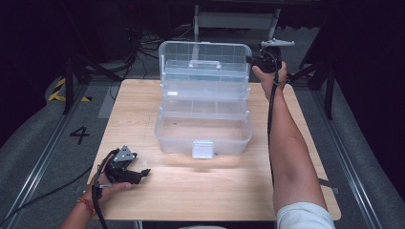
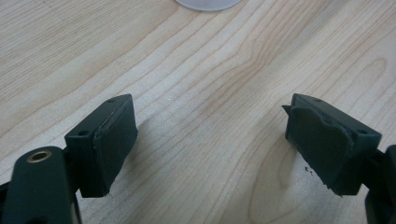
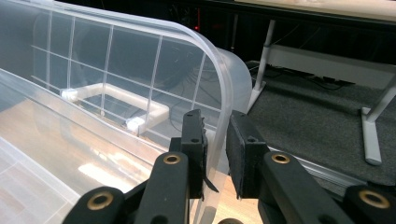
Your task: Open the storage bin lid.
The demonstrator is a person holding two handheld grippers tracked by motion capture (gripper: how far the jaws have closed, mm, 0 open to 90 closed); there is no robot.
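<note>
Work in hand: opening or closing a clear plastic storage box (image 1: 203,129) that stands in the middle of the wooden desk (image 1: 143,109).
Box: its base sits flat on the desk with the latch tab facing the person; an inner tray lies across the back of the base, and nothing else shows through the clear walls.
Lid (image 1: 205,59): hinged up behind the base and standing nearly upright, its carry handle on the far face, visible through the ribbed clear wall.
Right gripper (image 1: 260,59): clenched on the right edge of the lid; in the right gripper view the thin rim (image 3: 219,140) runs between the two black pads, one on the inner face and one on the outer.
Why held there: pinching the side edge gives a firm hold on the tall lid, so it can probably be swung about its hinge without slipping.
Left gripper (image 1: 141,174): released, jaws wide apart with only bare desk between them, resting low near the desk's front left corner.
Why placed there: it is well apart from the box, likely parked out of the lid's way.
</note>
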